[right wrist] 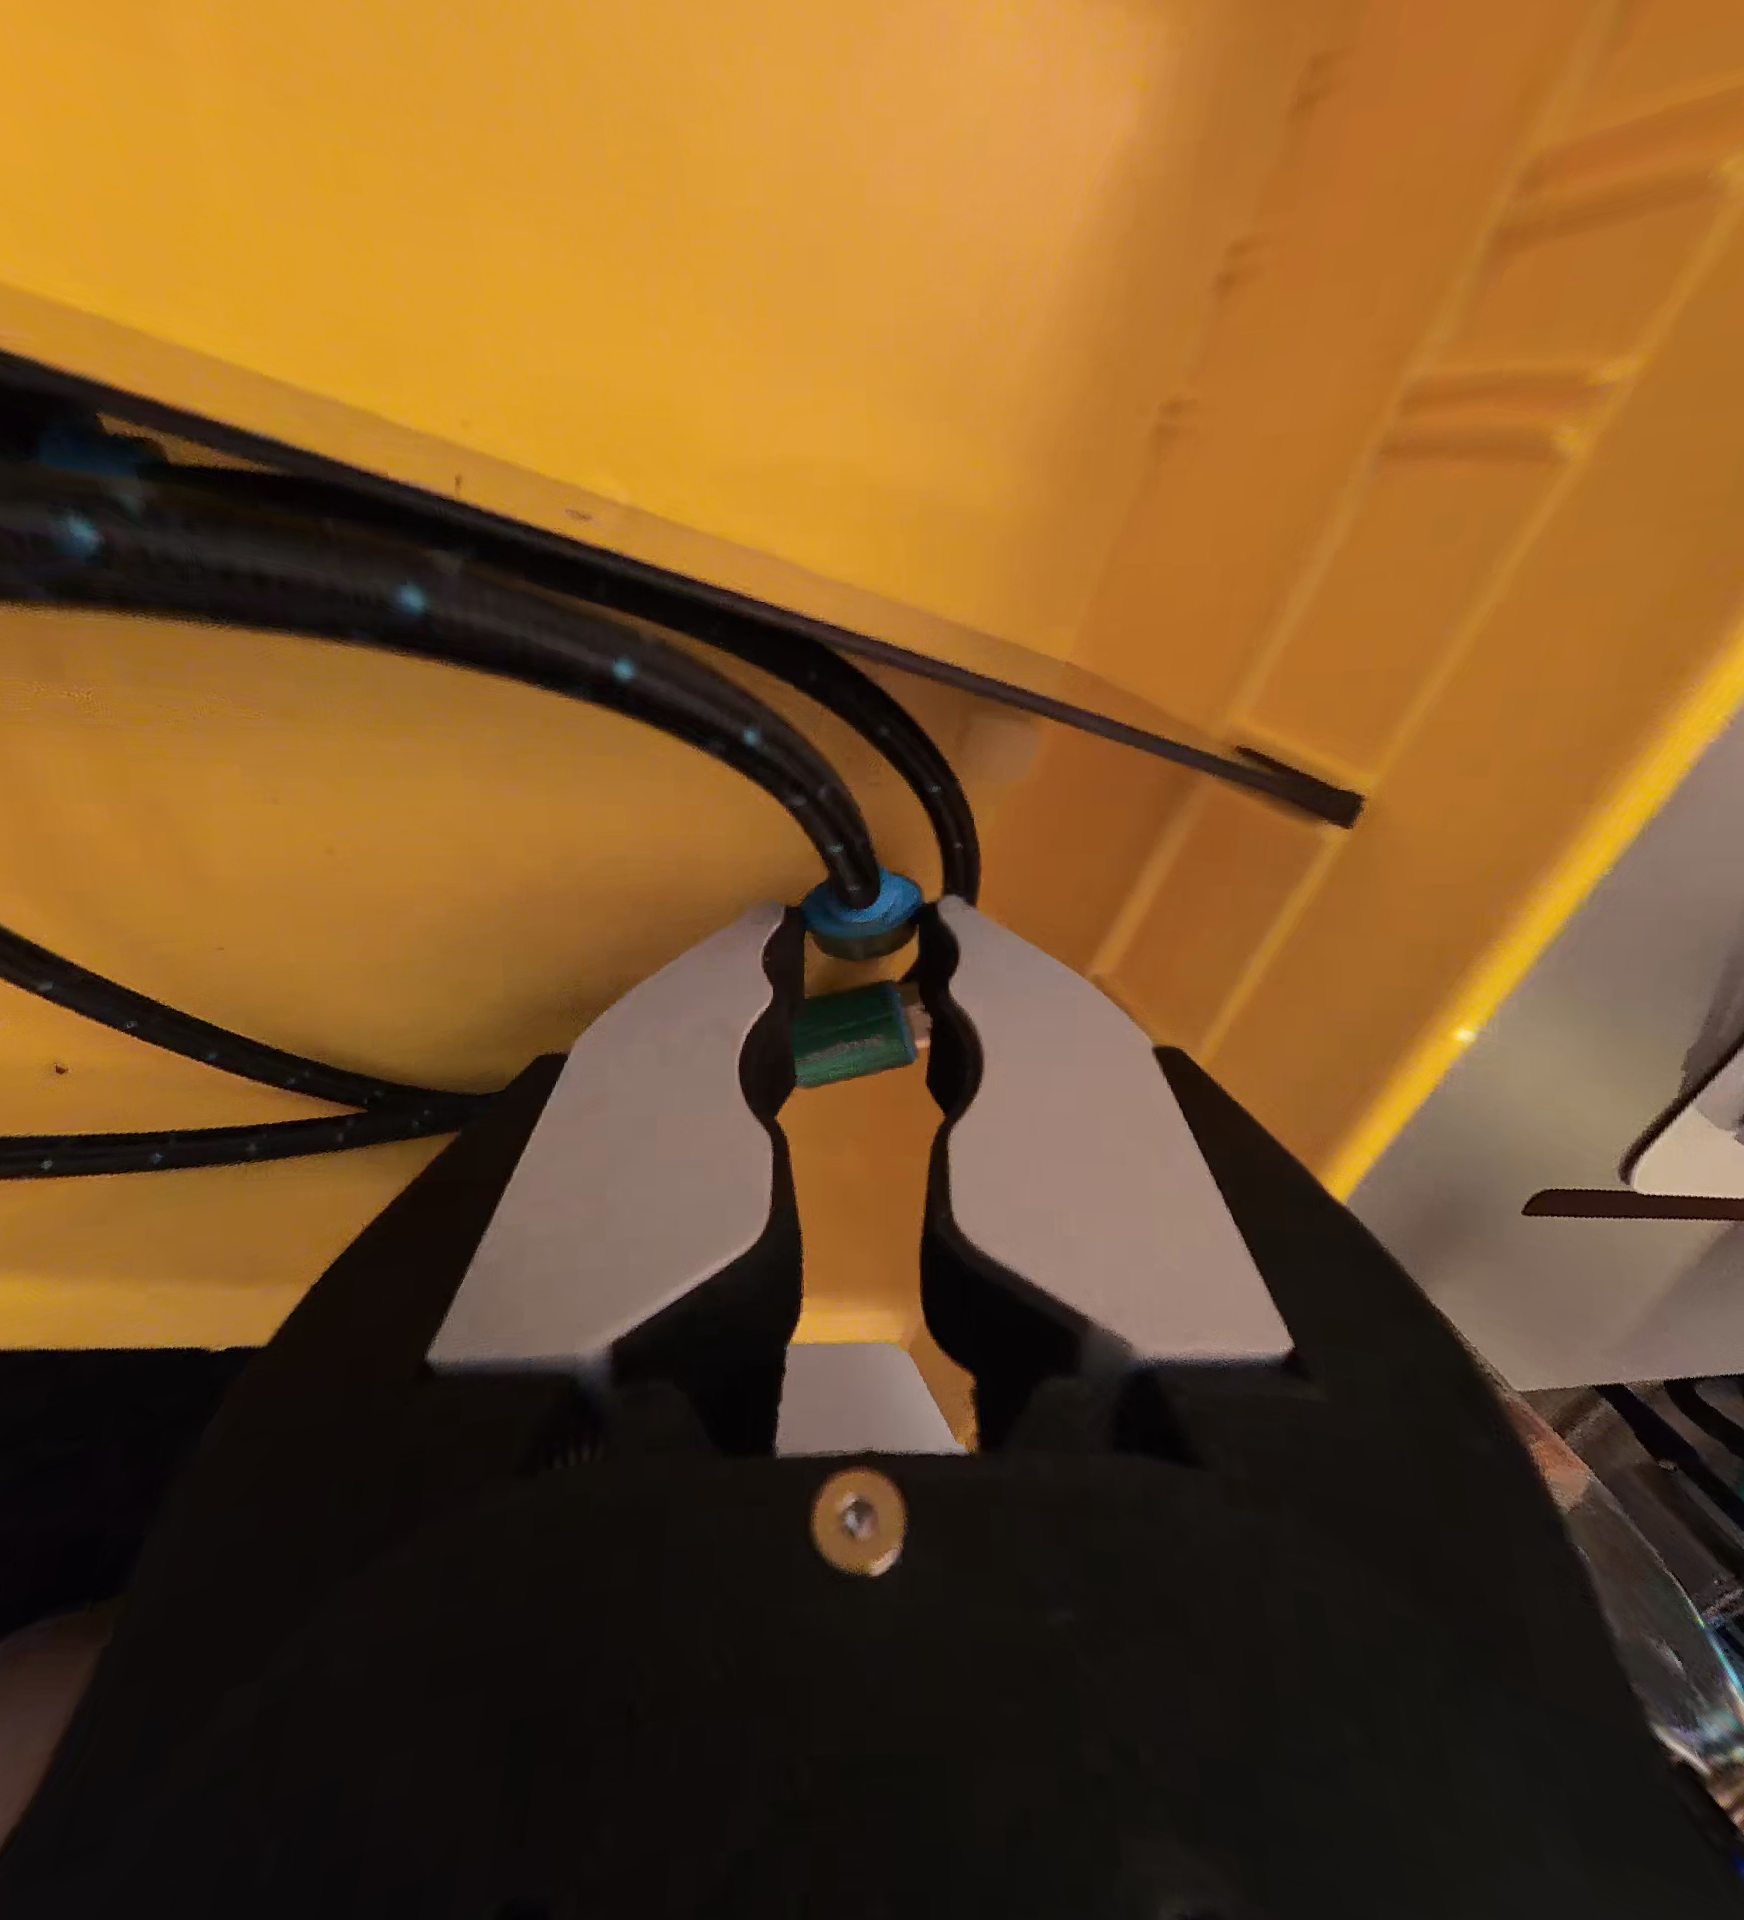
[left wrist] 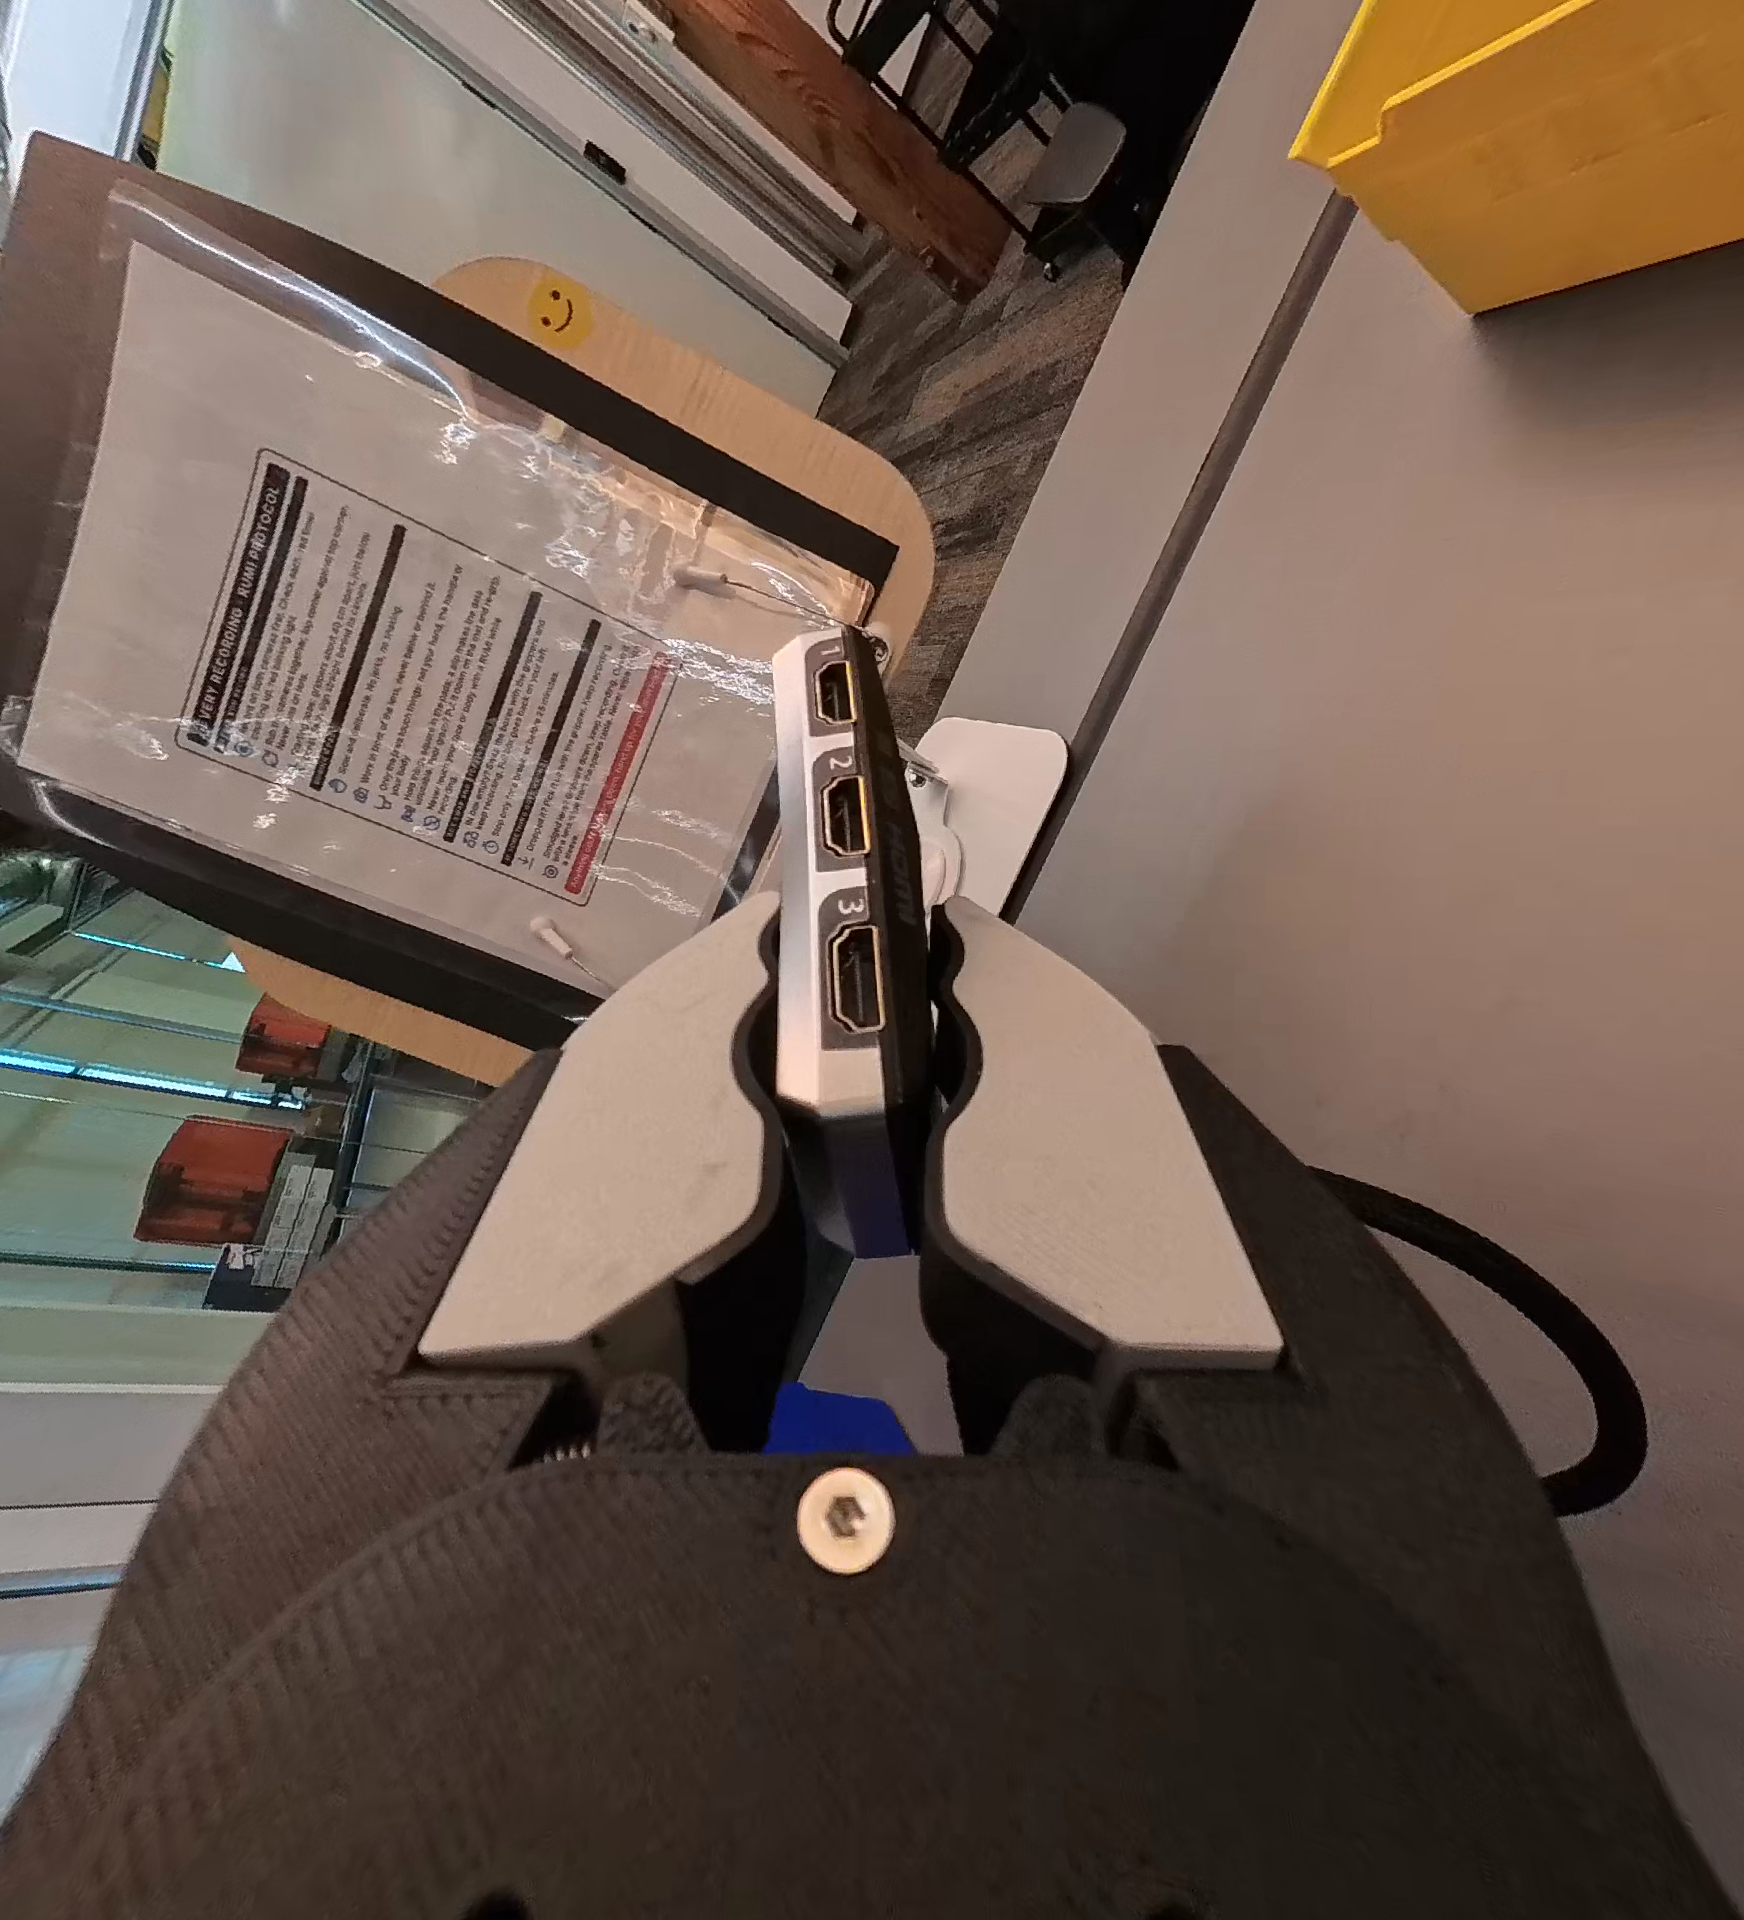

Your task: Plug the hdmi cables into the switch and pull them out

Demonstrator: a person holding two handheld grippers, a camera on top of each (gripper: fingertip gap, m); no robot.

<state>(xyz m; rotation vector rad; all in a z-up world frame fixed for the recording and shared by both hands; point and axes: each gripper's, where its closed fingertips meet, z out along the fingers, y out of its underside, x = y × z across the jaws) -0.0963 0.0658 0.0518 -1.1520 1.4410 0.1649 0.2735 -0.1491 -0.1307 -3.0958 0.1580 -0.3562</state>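
My left gripper (left wrist: 863, 914) is shut on the hdmi switch (left wrist: 847, 821), a slim silver and black box held on edge. Its three numbered ports face me and are empty. In the right wrist view my right gripper (right wrist: 860, 909) is down inside the yellow bin (right wrist: 639, 260). Its fingertips are closed on the blue-collared end (right wrist: 863, 906) of a black braided hdmi cable (right wrist: 432, 613). A green plug (right wrist: 852, 1034) lies between the fingers just below the tips; whether they touch it is unclear. Several more black cables loop across the bin floor.
The yellow bin (left wrist: 1574, 135) stands at the far right of the grey table (left wrist: 1470, 831). A board with a plastic-covered printed sheet (left wrist: 380, 623) stands behind the switch on a white base (left wrist: 1003, 790). A black braided cable (left wrist: 1574, 1382) curves by my left gripper. A thin black strip (right wrist: 1159, 727) lies in the bin. There is about 45 cm between the tips of the two grippers.
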